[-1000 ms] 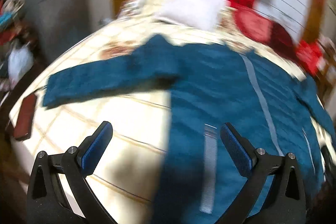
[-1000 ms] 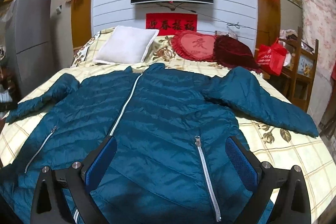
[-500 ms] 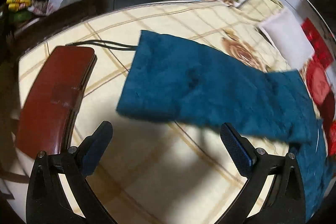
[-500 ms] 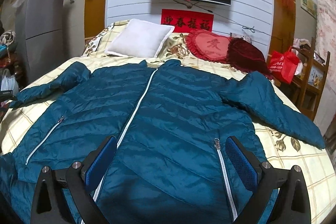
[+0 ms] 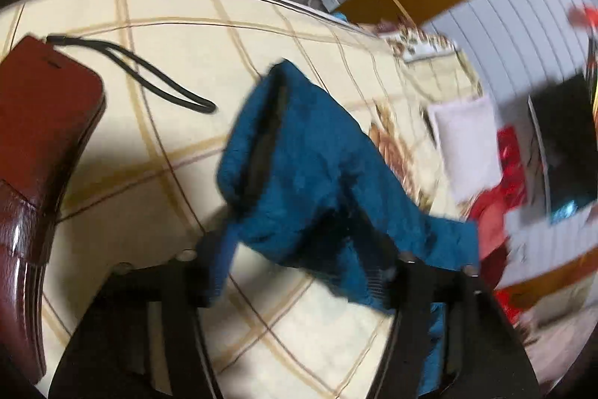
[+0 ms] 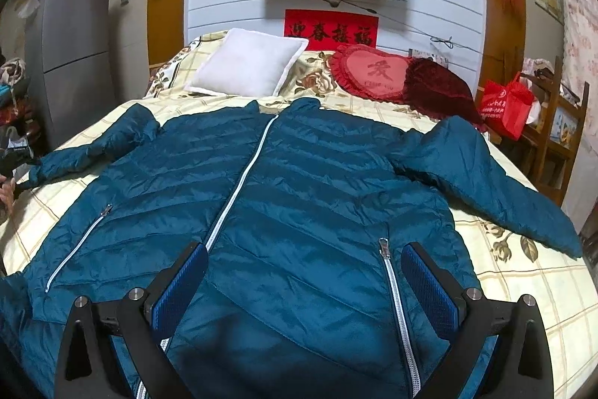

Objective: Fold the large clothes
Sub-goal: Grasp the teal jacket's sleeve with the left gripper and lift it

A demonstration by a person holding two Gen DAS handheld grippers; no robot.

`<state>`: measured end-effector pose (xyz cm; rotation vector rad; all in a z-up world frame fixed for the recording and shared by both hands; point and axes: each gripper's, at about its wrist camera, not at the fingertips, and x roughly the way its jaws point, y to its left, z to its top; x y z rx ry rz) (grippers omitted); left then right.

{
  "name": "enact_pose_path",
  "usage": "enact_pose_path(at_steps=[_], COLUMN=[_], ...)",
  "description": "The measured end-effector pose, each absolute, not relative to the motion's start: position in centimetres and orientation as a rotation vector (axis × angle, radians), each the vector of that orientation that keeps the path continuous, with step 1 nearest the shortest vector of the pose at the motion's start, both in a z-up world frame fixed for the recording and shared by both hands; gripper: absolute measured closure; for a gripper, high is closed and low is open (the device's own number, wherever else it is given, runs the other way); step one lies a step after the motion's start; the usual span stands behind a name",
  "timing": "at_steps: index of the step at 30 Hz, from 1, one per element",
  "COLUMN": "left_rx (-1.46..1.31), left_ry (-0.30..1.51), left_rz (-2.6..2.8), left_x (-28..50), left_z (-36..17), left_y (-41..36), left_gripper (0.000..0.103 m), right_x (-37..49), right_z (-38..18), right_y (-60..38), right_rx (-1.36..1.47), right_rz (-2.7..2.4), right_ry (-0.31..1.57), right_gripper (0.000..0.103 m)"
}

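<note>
Teal jacket (image 6: pixel 284 212) lies face-up across the bed (image 6: pixel 523 309), its one sleeve cuff (image 5: pixel 299 174) bunched between the left gripper (image 5: pixel 295 272) fingers, grip unclear in blur, near the bed's edge, while the right gripper (image 6: pixel 304 290) hovers spread wide over the hem.

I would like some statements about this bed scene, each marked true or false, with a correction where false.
1. The left claw grips the jacket's sleeve cuff. True.
2. The right claw is closed on the jacket. False: it is open above the jacket's lower front.
3. The jacket's front zipper is closed. True.
4. A white pillow lies on top of the jacket. False: it lies beyond the collar, on the bedsheet.
5. A brown phone case lies on the bed near the sleeve. True.
</note>
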<state>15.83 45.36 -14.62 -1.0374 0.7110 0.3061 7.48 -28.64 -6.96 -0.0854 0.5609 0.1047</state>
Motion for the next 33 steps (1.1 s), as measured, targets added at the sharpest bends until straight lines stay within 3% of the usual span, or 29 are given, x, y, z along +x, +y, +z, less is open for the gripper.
enact_pose_path(at_steps=[1,7,9,14,19,24,25,26,27,28,29,33], left_rx=[-1.049,-1.011,-1.018,-0.972,-0.937,-0.913,-0.916,-0.918,-0.933,-0.929,-0.930,-0.881], left_ry=[0.717,0.739,0.728,0.729,0.717,0.729,0.726,0.725,0.741,0.742,0.757,0.751], left_rz=[0.302,0.298,0.327,0.442,0.390,0.363,0.356,0.358,0.358,0.374,0.382,0.393], left_x=[16.0,17.3,17.4,17.2,18.0,19.5,19.5,19.7,19.9,19.9,20.0,19.4], left_z=[-14.7,-14.1,-13.9,-13.5,-13.5,-13.7,-13.7,-13.7,-14.2,-14.3,-14.7,-14.0], left_y=[45.5,45.5,46.0,47.1,46.7,46.3,46.5,46.5,46.8,46.9,46.9,46.7], left_gripper=[0.055,0.055,0.047,0.044,0.017,0.017,0.020,0.030,0.056,0.072,0.081,0.091], right_x=[7.5,7.6,7.6,7.5,7.4,7.5,7.5,7.5,7.5,7.5,7.6,7.6], right_z=[-7.0,-7.1,-7.2,-7.1,-7.2,-7.3,-7.3,-7.3,-7.2,-7.2,-7.3,-7.3], right_y=[-28.6,-28.1,-27.9,-27.6,-27.5,-27.5,-27.5,-27.6,-27.6,-27.6,-27.7,-27.7], right_rx=[-0.087,-0.104,-0.111,-0.114,-0.108,-0.125,-0.126,-0.126,-0.124,-0.122,-0.120,-0.118], right_rz=[0.106,0.120,0.127,0.127,0.133,0.140,0.139,0.139,0.139,0.137,0.137,0.138], right_ry=[0.560,0.562,0.561,0.558,0.562,0.569,0.569,0.570,0.570,0.569,0.569,0.574], right_gripper=[0.001,0.001,0.001,0.001,0.001,0.001,0.001,0.001,0.001,0.001,0.001,0.001])
